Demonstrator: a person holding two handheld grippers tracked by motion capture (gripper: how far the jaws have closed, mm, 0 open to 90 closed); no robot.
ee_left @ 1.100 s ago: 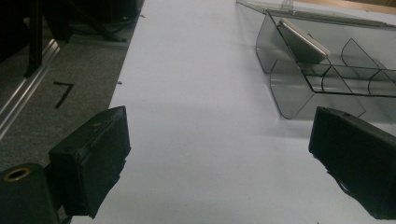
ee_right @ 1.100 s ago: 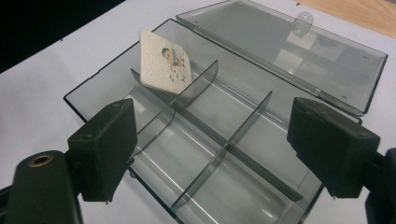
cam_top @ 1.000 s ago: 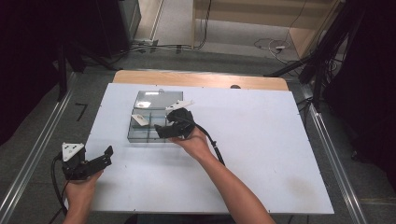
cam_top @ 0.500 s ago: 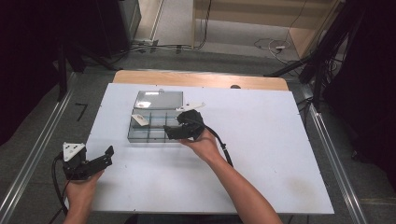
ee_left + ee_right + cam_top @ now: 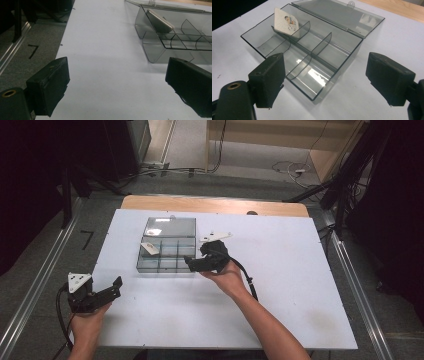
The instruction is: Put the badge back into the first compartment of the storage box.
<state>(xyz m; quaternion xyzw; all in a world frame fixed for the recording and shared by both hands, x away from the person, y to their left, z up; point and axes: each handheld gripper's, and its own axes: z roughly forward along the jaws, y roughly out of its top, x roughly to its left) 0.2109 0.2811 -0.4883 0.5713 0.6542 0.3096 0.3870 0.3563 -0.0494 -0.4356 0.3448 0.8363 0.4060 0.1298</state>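
**Coach:** Starting at the left: your left gripper (image 5: 112, 289) sat over the near-left corner of the table (image 5: 300, 285), well apart from everything. Its jaws were spread and nothing was between them. That was a good parking spot.

**Operator:** And the box?

**Coach:** The clear divided box (image 5: 165, 269) stood mid-table with its lid (image 5: 170, 226) folded flat behind it. The white card (image 5: 149, 248) leaned tilted against a divider in the left compartment of the row next to the lid. The other compartments looked empty.

**Operator:** My right gripper?

**Coach:** Your right gripper (image 5: 191, 264) was just beside the box's near-right corner. Its jaws were released and held nothing. I judged that you were working around the box, perhaps heading for the lid.

**Operator:** How should I have gone about it?

**Coach:** 3 things. You needed to keep those jaws clear of the thin front wall, because a nudge could slide the light box. You needed to approach the lid from its free edge, not across the compartments. And you needed to move gently, since the tilted card could tip flat.
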